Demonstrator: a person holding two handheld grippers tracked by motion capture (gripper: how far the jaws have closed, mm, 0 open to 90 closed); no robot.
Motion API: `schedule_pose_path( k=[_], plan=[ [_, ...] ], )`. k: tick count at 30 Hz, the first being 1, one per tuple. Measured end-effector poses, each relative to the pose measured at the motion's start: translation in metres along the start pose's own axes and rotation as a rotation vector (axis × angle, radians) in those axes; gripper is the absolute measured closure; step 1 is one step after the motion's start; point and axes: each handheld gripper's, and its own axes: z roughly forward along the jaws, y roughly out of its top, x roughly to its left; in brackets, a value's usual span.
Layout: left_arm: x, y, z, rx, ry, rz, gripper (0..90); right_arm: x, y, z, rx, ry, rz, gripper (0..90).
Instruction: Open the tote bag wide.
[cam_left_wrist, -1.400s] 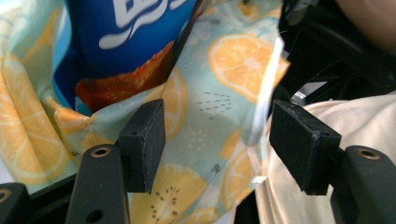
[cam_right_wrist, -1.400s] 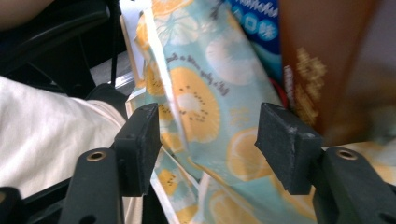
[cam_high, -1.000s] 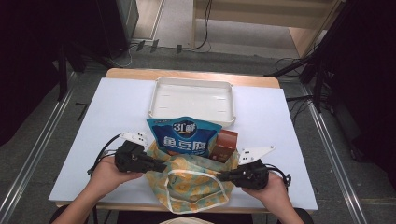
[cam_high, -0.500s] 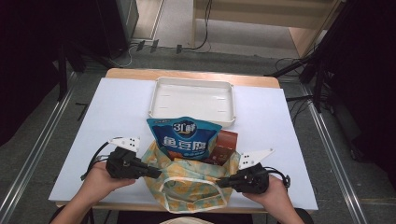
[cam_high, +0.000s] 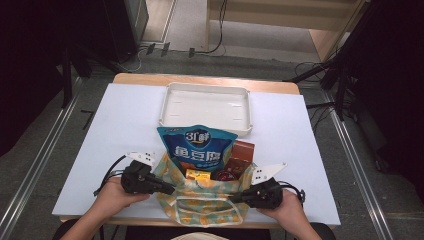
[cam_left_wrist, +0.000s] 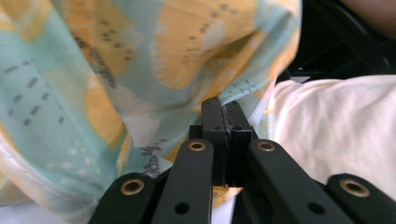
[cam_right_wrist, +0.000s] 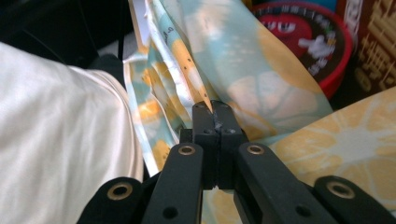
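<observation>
High view: cloth bag (cam_high: 200, 205) sits at the table's (cam_high: 125, 125) near edge, well short of the white tray (cam_high: 206, 107), w/ a blue snack pouch (cam_high: 197, 147) & brown box (cam_high: 241, 152) poking out its mouth. My left gripper (cam_high: 167, 190) & right gripper (cam_high: 235, 198) each pinch its rim, one per side. Left gripper view: jaws pressed together on bag cloth. Right gripper view: same, red tin (cam_right_wrist: 299, 37) just beyond the rim. Fabric's soft, floppy, prob light; best gripped at hem edges, else it'll sag.
</observation>
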Motion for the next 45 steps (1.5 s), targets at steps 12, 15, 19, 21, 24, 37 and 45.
schedule_pose_path(
  k=[12, 15, 19, 21, 24, 37, 45],
  plan=[
    [0.017, -0.007, 0.013, -0.007, 0.020, -0.010, 90.0, -0.017, -0.013, 0.010, 0.015, 0.017, -0.022, 90.0],
    [0.022, -0.008, 0.015, -0.012, 0.015, -0.015, 90.0, -0.021, -0.013, 0.012, 0.026, 0.013, -0.030, 90.0],
    [0.028, -0.008, 0.019, -0.004, 0.019, -0.016, 89.8, -0.026, -0.013, 0.015, 0.036, 0.016, -0.074, 90.0],
    [0.030, -0.009, 0.021, 0.003, 0.024, -0.016, 89.7, -0.028, -0.015, 0.017, 0.039, 0.021, -0.099, 90.0],
    [0.034, -0.010, 0.022, -0.002, 0.022, -0.021, 89.8, -0.032, -0.016, 0.019, 0.064, 0.036, -0.086, 90.0],
    [0.037, -0.012, 0.025, 0.022, 0.047, -0.036, 90.0, -0.037, -0.019, 0.018, 0.072, 0.027, -0.087, 90.0],
    [0.032, -0.012, 0.017, 0.030, 0.059, -0.029, 84.2, -0.032, -0.018, 0.011, 0.082, 0.029, -0.057, 79.9]
  ],
)
